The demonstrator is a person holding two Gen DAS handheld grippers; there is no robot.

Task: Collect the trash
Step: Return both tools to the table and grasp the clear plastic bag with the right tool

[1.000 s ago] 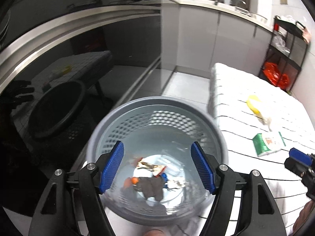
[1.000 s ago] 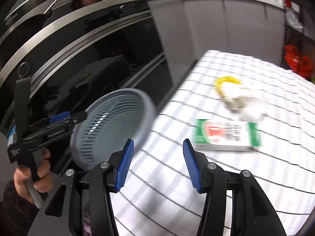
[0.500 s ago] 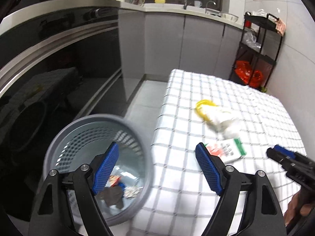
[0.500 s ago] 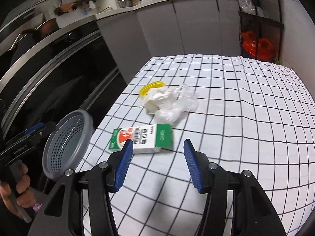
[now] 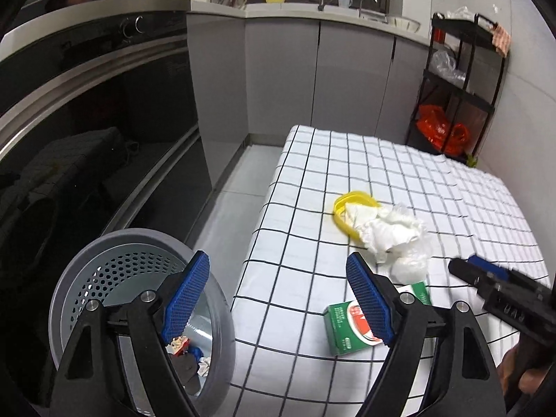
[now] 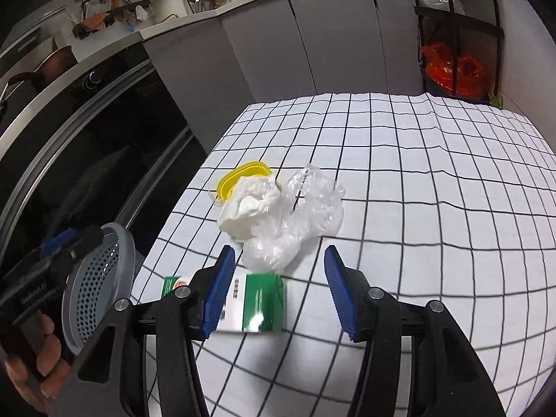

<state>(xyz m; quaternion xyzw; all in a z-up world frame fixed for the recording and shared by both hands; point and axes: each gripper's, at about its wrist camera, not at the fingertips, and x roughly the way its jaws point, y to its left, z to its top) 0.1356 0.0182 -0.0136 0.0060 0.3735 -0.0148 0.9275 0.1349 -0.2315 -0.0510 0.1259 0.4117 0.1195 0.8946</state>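
Note:
A grey perforated trash basket (image 5: pixel 104 260) stands beside the table's left edge, with several scraps (image 5: pixel 189 358) in its bottom; it also shows in the right wrist view (image 6: pixel 100 285). On the checked tablecloth (image 5: pixel 347 173) lie a green and white carton (image 5: pixel 342 326), a crumpled white tissue and clear plastic wad (image 5: pixel 392 232) and a yellow lid (image 5: pixel 351 201). My left gripper (image 5: pixel 278 295) is open and empty, between basket and carton. My right gripper (image 6: pixel 278 292) is open and empty, just above the carton (image 6: pixel 257 299), with the wad (image 6: pixel 278 212) and lid (image 6: pixel 239 177) beyond.
A dark oven front (image 5: pixel 87 121) and grey cabinets (image 5: pixel 312 69) run along the left and back. A black shelf rack (image 5: pixel 462 87) with red bags stands at the far right. The right gripper (image 5: pixel 500 292) shows at the right of the left wrist view.
My left gripper has swung from over the basket to the right, toward the table. My right gripper has moved forward over the carton, toward the tissue wad. Both stay open.

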